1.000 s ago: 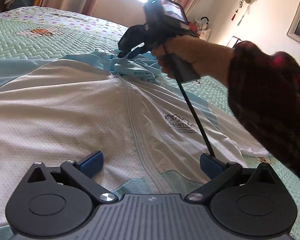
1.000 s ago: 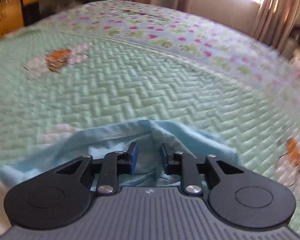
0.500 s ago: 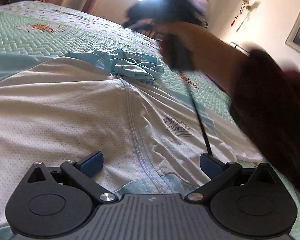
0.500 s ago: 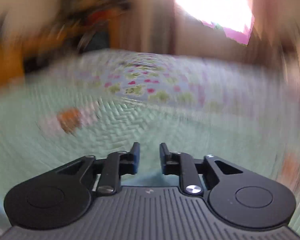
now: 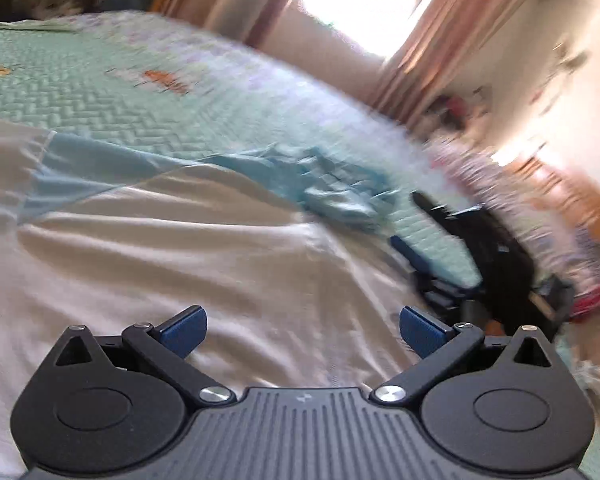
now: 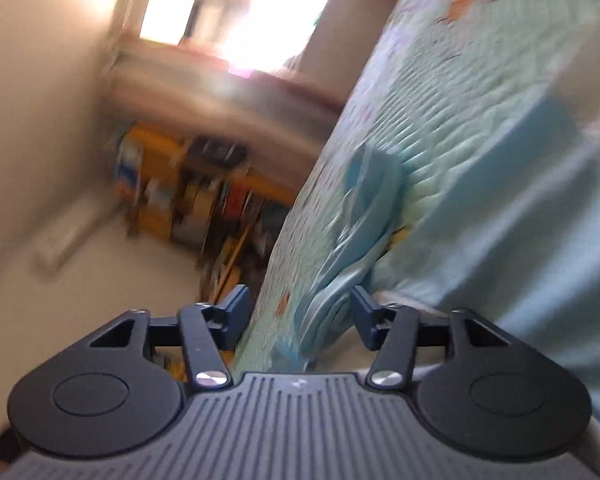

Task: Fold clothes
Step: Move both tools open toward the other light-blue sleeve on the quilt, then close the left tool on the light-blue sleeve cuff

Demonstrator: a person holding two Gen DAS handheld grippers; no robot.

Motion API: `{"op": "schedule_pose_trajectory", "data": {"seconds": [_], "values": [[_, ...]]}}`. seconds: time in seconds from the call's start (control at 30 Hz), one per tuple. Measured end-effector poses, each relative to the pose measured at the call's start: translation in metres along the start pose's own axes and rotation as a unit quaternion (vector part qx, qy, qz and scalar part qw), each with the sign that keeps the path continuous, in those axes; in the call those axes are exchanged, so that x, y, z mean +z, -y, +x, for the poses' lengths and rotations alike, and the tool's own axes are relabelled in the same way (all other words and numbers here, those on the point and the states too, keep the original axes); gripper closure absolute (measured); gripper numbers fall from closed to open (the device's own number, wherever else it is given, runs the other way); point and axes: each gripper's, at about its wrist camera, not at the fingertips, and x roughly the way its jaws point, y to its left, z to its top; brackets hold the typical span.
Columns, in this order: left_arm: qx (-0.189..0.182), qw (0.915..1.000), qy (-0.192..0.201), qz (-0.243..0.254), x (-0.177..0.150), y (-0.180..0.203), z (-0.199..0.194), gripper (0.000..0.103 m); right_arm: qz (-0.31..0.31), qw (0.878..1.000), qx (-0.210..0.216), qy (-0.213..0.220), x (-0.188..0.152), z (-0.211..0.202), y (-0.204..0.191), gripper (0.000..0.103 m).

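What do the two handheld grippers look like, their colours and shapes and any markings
Both are alike. The left gripper has a dark grey ribbed body with a small pale logo, two rounded black housings with circular discs, black link arms on silver pivot screws, and blue textured pads. The right gripper has the same build, with darker navy-looking pads. No sleeve or cable shows clearly in these blurred views.

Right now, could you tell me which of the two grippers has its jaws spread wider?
The left gripper: its blue pads stand far apart over the white jacket, while the right gripper's narrower jaws are opening.
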Motion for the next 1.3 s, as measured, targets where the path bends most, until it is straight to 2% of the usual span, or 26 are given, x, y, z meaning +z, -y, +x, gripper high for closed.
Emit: {"op": "schedule_pose_trajectory", "data": {"seconds": [0.07, 0.13, 0.2, 0.3, 0.33, 0.37, 0.43, 0.5, 0.6, 0.63, 0.67, 0.73, 0.77, 0.8, 0.87, 1.03, 1.13, 1.2, 1.23, 1.3], "values": [[0.031, 0.9991, -0.005, 0.027, 0.027, 0.011, 0.003, 0.001, 0.002, 1.000, -0.002, 0.006, -0.001, -0.001, 0.001, 0.044], [0.038, 0.9956, 0.000, 0.086, 0.062, 0.024, 0.016, 0.001, 0.010, 1.000, 0.003, 0.007, -0.001, -0.003, 0.002, 0.044], [0.070, 0.9882, -0.010, 0.135, 0.101, 0.030, 0.048, 0.001, 0.016, 1.000, 0.005, 0.008, -0.001, 0.000, 0.004, 0.044], [0.138, 0.9769, -0.033, 0.160, 0.152, 0.021, 0.111, 0.001, 0.023, 1.000, 0.011, 0.010, -0.004, -0.004, 0.010, 0.043], [0.143, 0.9727, -0.039, 0.178, 0.164, 0.018, 0.133, 0.005, 0.027, 0.999, 0.014, 0.011, -0.004, -0.002, 0.011, 0.044], [0.145, 0.9679, -0.040, 0.201, 0.172, 0.018, 0.150, 0.008, 0.031, 0.999, 0.018, 0.012, -0.004, -0.001, 0.012, 0.044], [0.150, 0.9556, -0.050, 0.249, 0.177, 0.022, 0.179, 0.009, 0.041, 0.999, 0.024, 0.012, -0.001, -0.004, 0.013, 0.044], [0.169, 0.9461, -0.070, 0.267, 0.179, 0.024, 0.206, 0.010, 0.049, 0.998, 0.030, 0.014, -0.001, -0.005, 0.015, 0.044], [0.177, 0.9396, -0.098, 0.276, 0.180, 0.025, 0.239, 0.013, 0.050, 0.998, 0.030, 0.014, -0.002, -0.008, 0.014, 0.044], [0.169, 0.9408, -0.102, 0.275, 0.180, 0.025, 0.245, 0.017, 0.047, 0.998, 0.028, 0.013, -0.001, -0.008, 0.013, 0.044], [0.152, 0.9455, -0.099, 0.271, 0.180, 0.024, 0.247, 0.024, 0.044, 0.999, 0.025, 0.012, -0.001, -0.008, 0.012, 0.044], [0.100, 0.9570, -0.104, 0.252, 0.180, 0.022, 0.243, 0.088, 0.041, 0.999, 0.021, 0.010, -0.001, -0.008, 0.008, 0.043], [0.090, 0.9567, -0.107, 0.255, 0.179, 0.025, 0.242, 0.098, 0.039, 0.999, 0.020, 0.008, 0.000, -0.008, 0.007, 0.043], [0.086, 0.9550, -0.108, 0.263, 0.177, 0.030, 0.240, 0.100, 0.041, 0.999, 0.019, 0.008, 0.000, -0.008, 0.007, 0.043], [0.107, 0.9447, -0.093, 0.296, 0.173, 0.039, 0.235, 0.102, 0.045, 0.999, 0.019, 0.009, 0.000, -0.008, 0.007, 0.043], [0.142, 0.9517, -0.003, 0.272, 0.196, 0.039, 0.200, 0.102, 0.045, 0.999, 0.011, 0.020, 0.004, -0.008, 0.001, 0.043], [0.179, 0.9442, 0.009, 0.276, 0.212, 0.028, 0.202, 0.102, 0.032, 0.999, -0.003, 0.012, 0.004, -0.005, -0.003, 0.043], [0.191, 0.9397, -0.006, 0.283, 0.214, 0.020, 0.209, 0.100, 0.015, 1.000, -0.012, 0.006, 0.003, -0.003, -0.006, 0.043], [0.202, 0.9366, -0.013, 0.286, 0.215, 0.015, 0.214, 0.095, 0.007, 1.000, -0.016, 0.004, 0.002, -0.002, -0.008, 0.043], [0.220, 0.9356, -0.023, 0.275, 0.217, 0.004, 0.222, 0.090, -0.001, 1.000, -0.020, 0.001, 0.002, 0.000, -0.008, 0.043]]}}
